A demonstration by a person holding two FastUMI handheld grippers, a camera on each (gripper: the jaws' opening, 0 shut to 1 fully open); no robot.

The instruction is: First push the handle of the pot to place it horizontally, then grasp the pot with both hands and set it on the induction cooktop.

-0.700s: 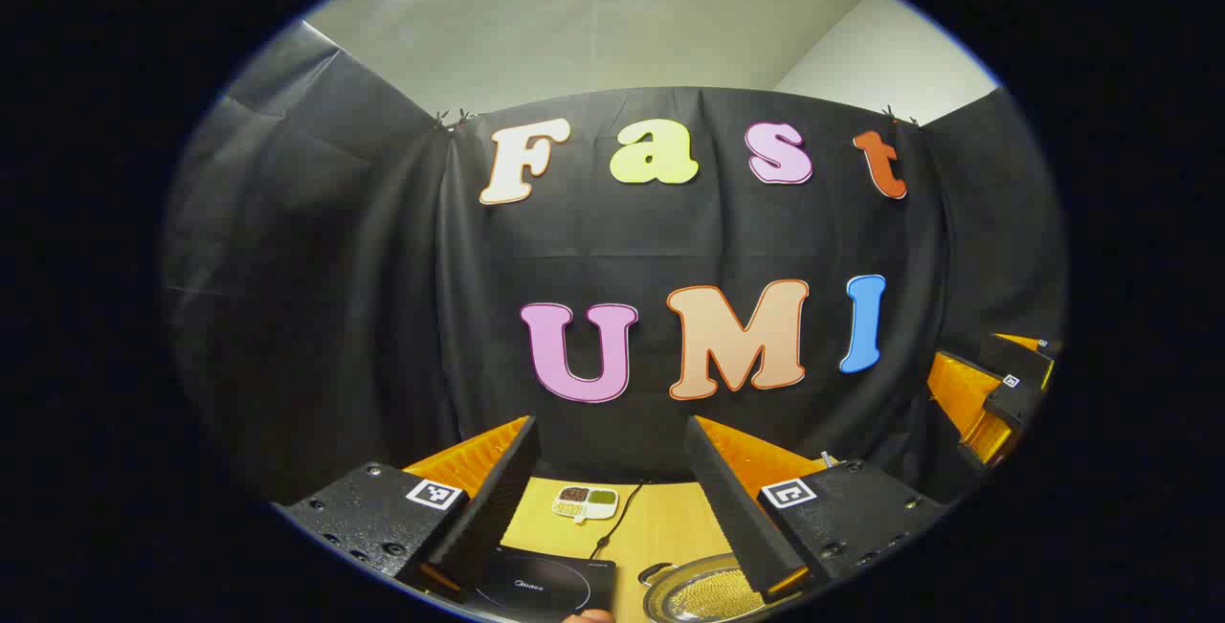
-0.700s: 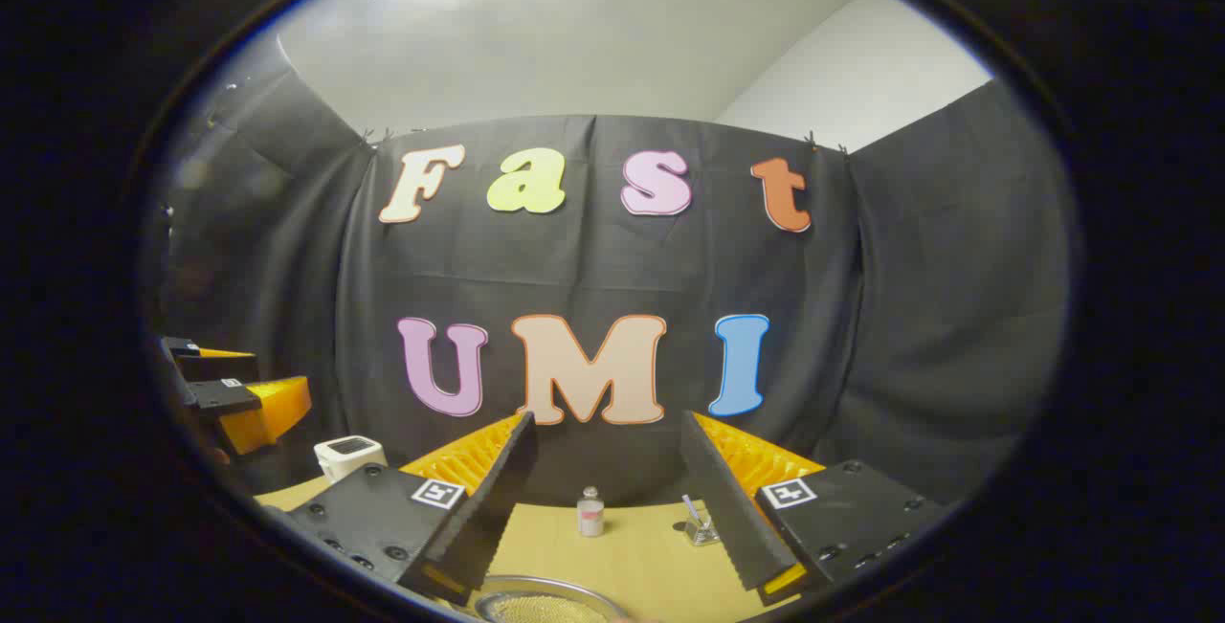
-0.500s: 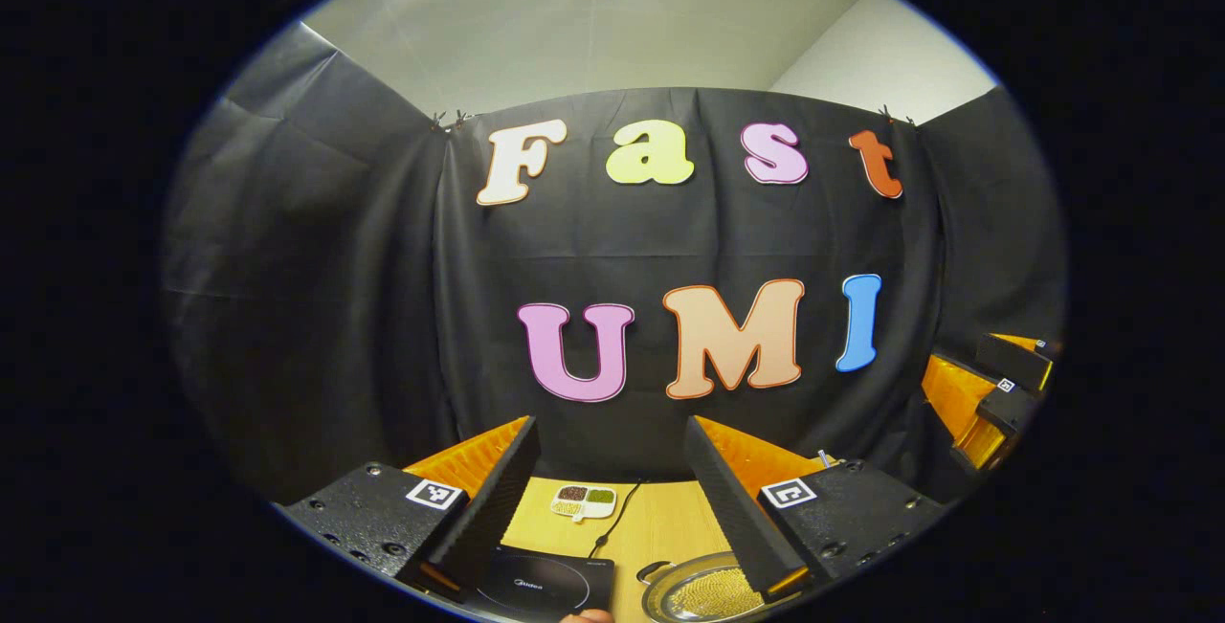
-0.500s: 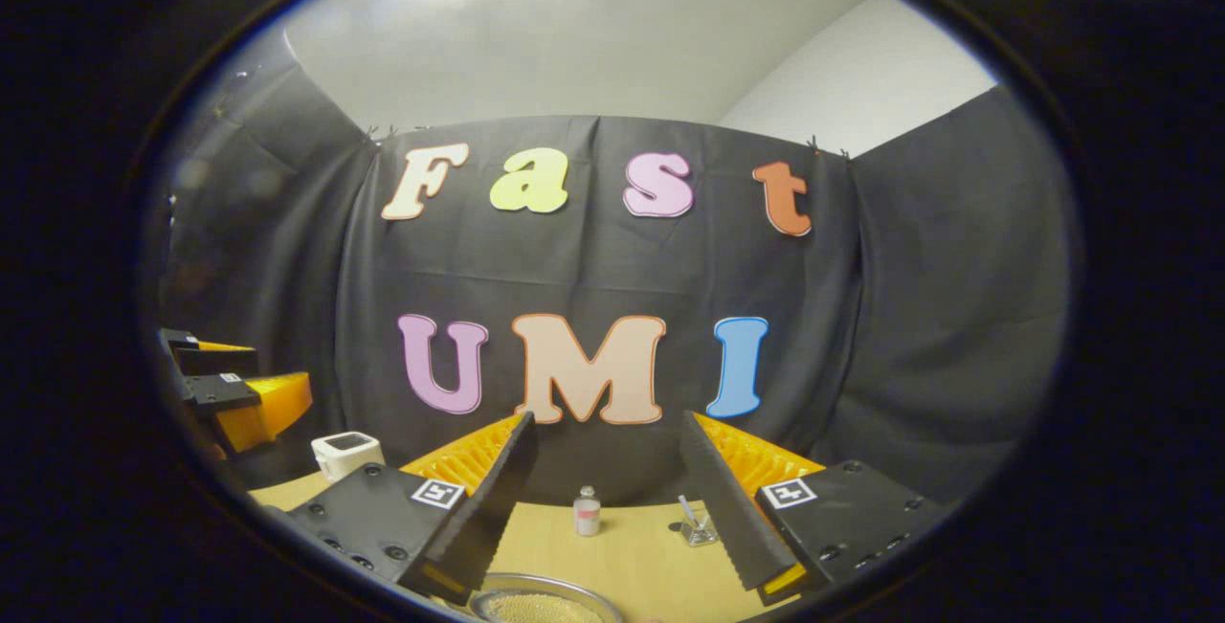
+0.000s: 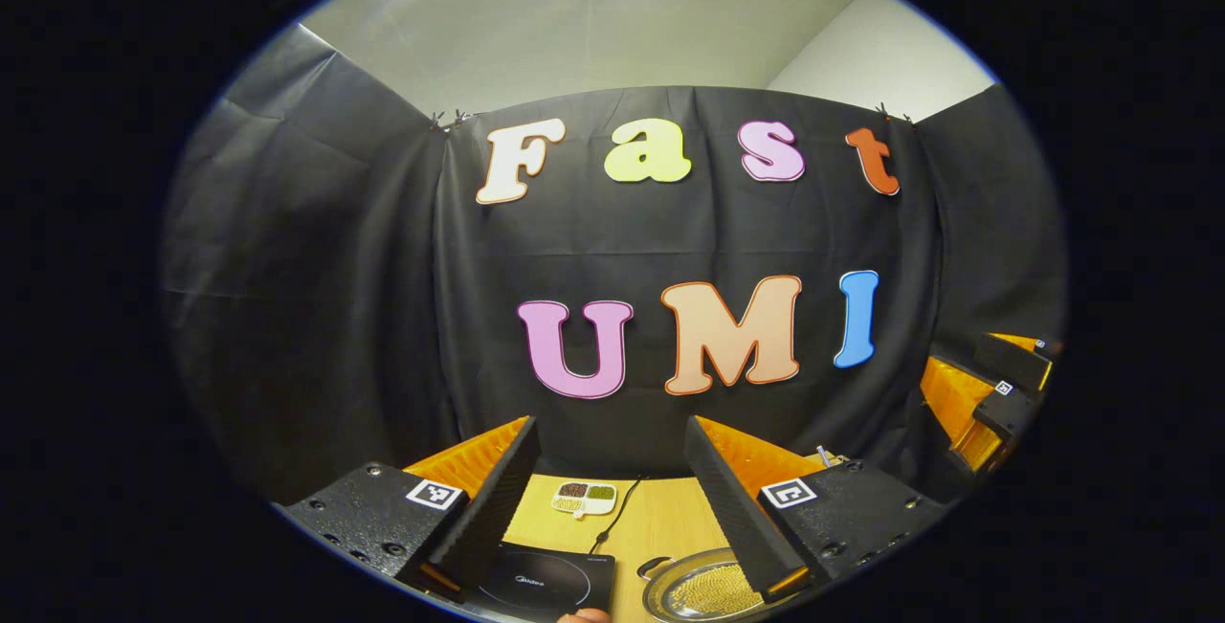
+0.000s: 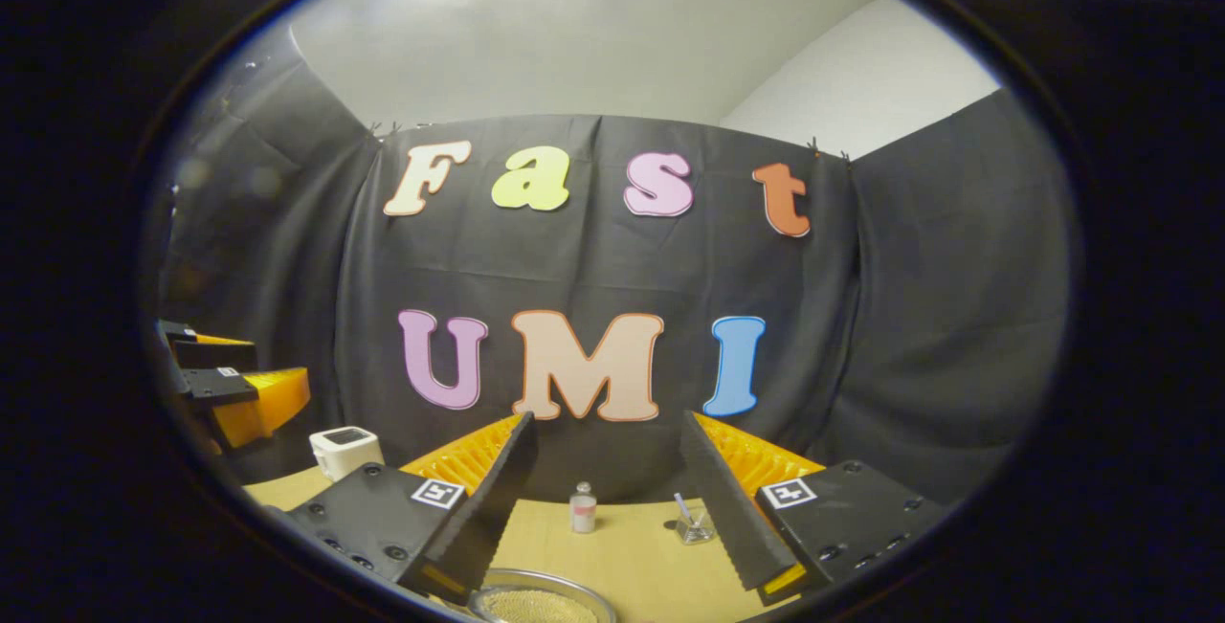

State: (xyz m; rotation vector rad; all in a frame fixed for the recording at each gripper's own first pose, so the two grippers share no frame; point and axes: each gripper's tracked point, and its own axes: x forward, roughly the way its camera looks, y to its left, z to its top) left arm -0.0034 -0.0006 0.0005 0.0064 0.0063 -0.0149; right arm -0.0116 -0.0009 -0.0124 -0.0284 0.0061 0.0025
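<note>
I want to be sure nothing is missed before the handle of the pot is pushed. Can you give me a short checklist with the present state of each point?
1. Left hand-held gripper open, holding nothing: ok.
2. Right hand-held gripper open, holding nothing: ok.
3. Pot on the table, beside the induction cooktop, not yet on it: ok.
4. Direction of the pot handle: cannot tell, it sits at the edge of the left gripper view.
5. Cooktop surface free of objects: ok for the visible part.
6. Small bottle far from the pot: ok.
</note>
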